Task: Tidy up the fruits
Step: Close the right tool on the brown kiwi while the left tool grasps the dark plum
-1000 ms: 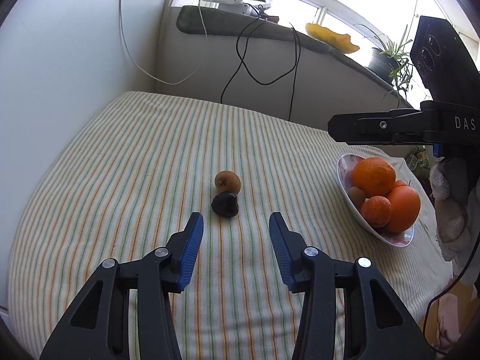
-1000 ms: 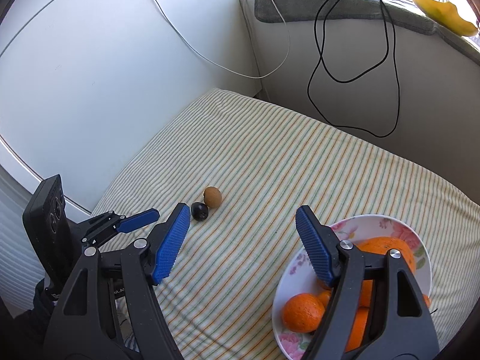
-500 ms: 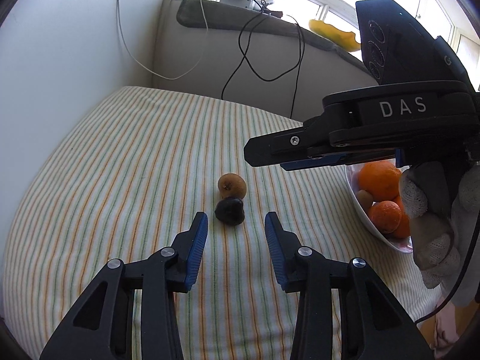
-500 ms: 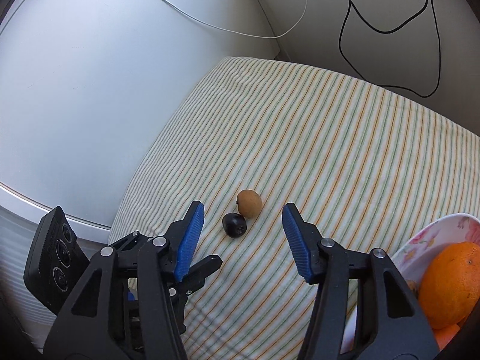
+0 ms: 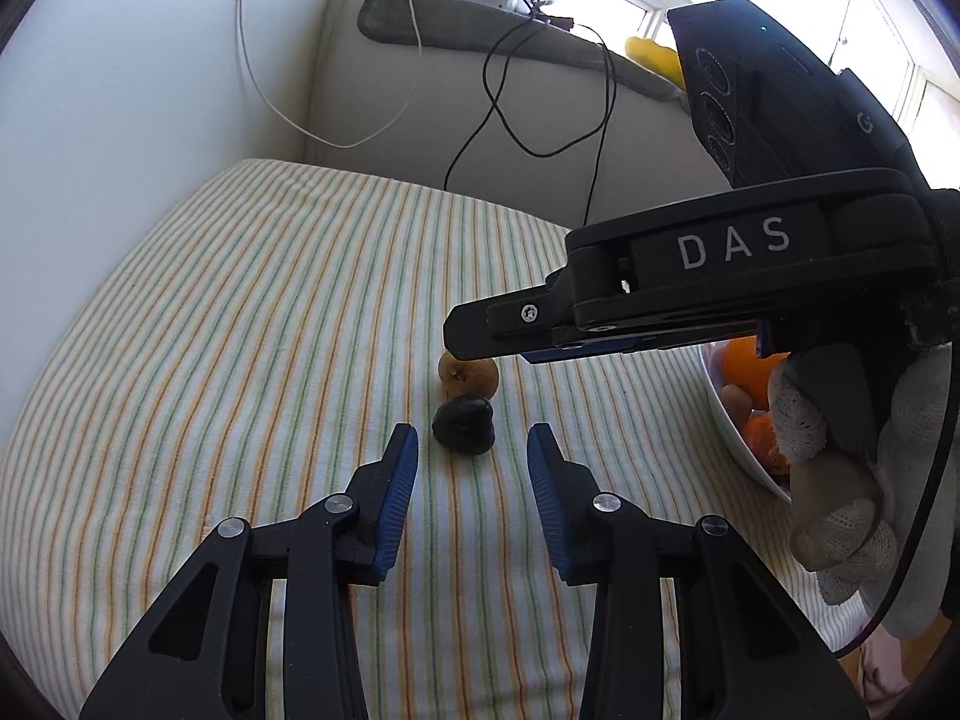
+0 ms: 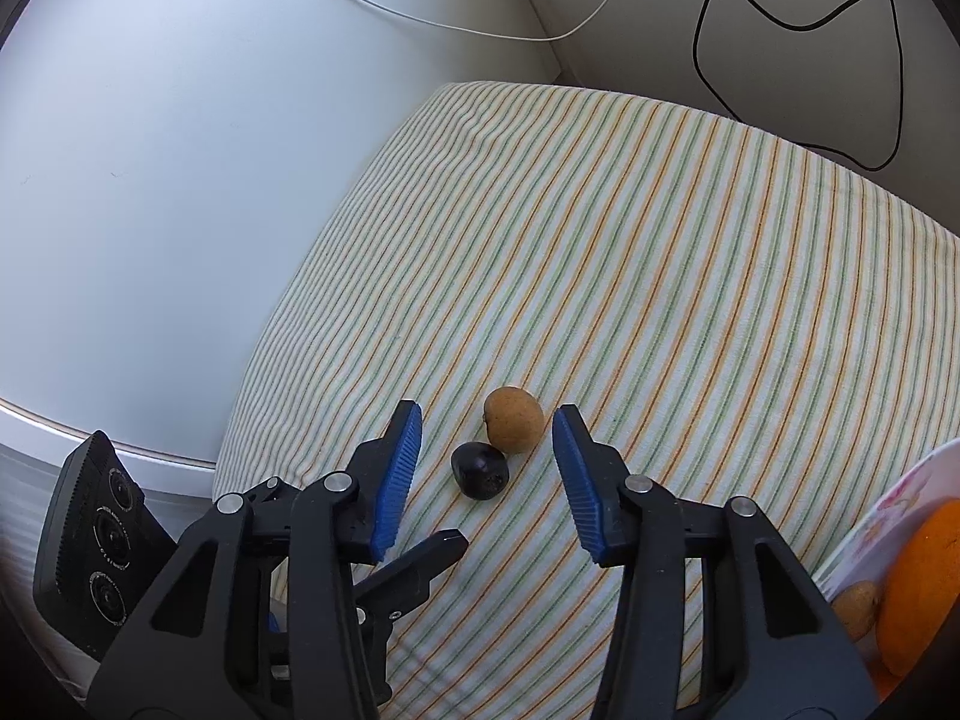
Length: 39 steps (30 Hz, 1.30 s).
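On the striped cloth (image 5: 252,324) a dark, almost black fruit (image 5: 463,432) lies touching a small brown fruit (image 5: 474,375). My left gripper (image 5: 474,435) points down at the dark fruit. Its blue pads (image 5: 399,480) are apart and closing, and the fruit lies just past their tips, untouched. My right gripper (image 5: 480,336) hangs over the brown fruit and hides its top. In the right wrist view the brown fruit (image 6: 514,427) and dark fruit (image 6: 480,471) show between the right gripper's (image 6: 486,414) closing fingertips, with nothing gripped.
A flowered bowl (image 5: 726,420) with oranges (image 5: 744,360) stands at the right, partly behind a gloved hand (image 5: 840,480). The bowl's rim (image 6: 888,510) shows beside the right fingers. Cables hang down the back wall. A white wall runs along the left edge of the cloth.
The right gripper swung in from the bowl, leftwards and down, over the two loose fruits, its jaws narrowing. The left gripper's jaws narrowed a little; it stayed nearly in place.
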{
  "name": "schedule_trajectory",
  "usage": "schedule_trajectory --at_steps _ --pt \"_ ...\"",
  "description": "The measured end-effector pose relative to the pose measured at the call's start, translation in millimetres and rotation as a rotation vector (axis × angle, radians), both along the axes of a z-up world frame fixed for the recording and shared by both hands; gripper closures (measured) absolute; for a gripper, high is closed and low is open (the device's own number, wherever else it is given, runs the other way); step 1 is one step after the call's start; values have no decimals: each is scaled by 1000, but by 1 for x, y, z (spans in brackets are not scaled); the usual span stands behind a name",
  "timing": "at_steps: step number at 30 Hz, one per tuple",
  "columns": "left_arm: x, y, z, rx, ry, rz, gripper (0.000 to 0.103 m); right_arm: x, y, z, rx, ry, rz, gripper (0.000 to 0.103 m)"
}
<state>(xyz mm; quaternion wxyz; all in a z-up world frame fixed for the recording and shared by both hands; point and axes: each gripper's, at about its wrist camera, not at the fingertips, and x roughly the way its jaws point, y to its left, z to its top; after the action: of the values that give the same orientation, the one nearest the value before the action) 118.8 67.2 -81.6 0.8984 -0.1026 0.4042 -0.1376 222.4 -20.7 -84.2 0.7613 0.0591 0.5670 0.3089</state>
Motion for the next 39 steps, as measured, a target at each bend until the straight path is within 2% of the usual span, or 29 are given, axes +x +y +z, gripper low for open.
schedule_trajectory --at_steps 7,19,32,36,39 --pt "7 -5 -5 0 13 -7 68 10 3 -14 -15 27 -14 60" --pt "7 -6 -12 1 39 -3 68 16 10 -27 -31 46 -9 61" --pt "11 -8 -13 13 39 -5 80 21 6 -34 -29 54 -8 70" --pt "12 -8 -14 14 36 -5 80 17 8 -33 -28 52 -1 76" --pt "11 -8 -14 14 33 -5 81 17 9 -33 -33 46 4 76"
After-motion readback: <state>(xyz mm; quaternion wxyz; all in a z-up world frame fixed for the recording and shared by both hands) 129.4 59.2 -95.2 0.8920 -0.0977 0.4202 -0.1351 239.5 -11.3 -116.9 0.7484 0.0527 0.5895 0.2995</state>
